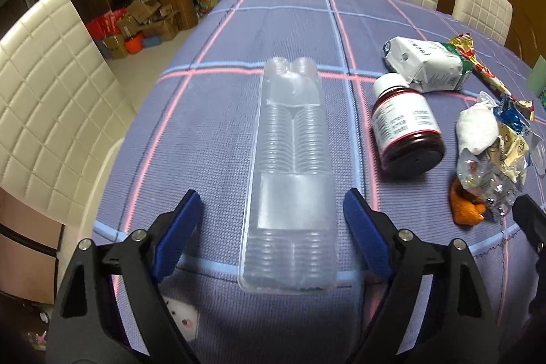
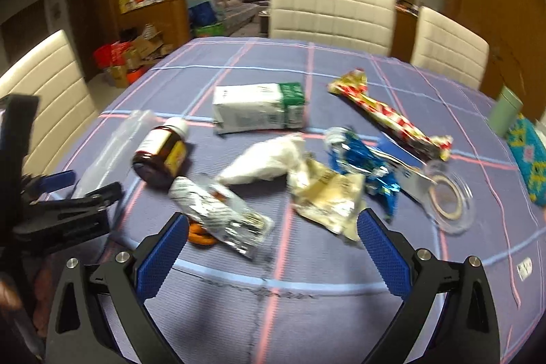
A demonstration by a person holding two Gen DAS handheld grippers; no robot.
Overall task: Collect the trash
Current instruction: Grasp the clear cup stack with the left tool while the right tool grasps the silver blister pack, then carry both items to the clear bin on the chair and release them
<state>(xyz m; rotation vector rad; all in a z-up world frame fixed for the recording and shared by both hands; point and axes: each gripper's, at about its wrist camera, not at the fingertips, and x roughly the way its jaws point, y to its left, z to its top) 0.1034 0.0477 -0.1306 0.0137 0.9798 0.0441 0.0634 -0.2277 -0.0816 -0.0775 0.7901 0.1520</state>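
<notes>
A clear plastic tray (image 1: 290, 173) lies lengthwise on the purple checked tablecloth (image 1: 218, 111). My left gripper (image 1: 273, 210) is open, its blue pads on either side of the tray's near end, not touching. A brown medicine bottle (image 1: 406, 128) and a white-green carton (image 1: 426, 63) lie to its right. In the right wrist view my right gripper (image 2: 273, 227) is open above a silver foil wrapper (image 2: 221, 217) and a crumpled cream wrapper (image 2: 327, 197). White tissue (image 2: 269, 159), a blue foil wrapper (image 2: 361, 159) and a red-yellow wrapper (image 2: 389, 115) lie beyond. The left gripper (image 2: 68, 193) shows at the left.
A clear tape roll (image 2: 450, 200) and a teal patterned box (image 2: 529, 159) lie at the right. An orange scrap (image 1: 467, 207) sits by the foil. White padded chairs (image 2: 331, 12) surround the table. Boxes clutter the floor (image 1: 136, 23) at the far left.
</notes>
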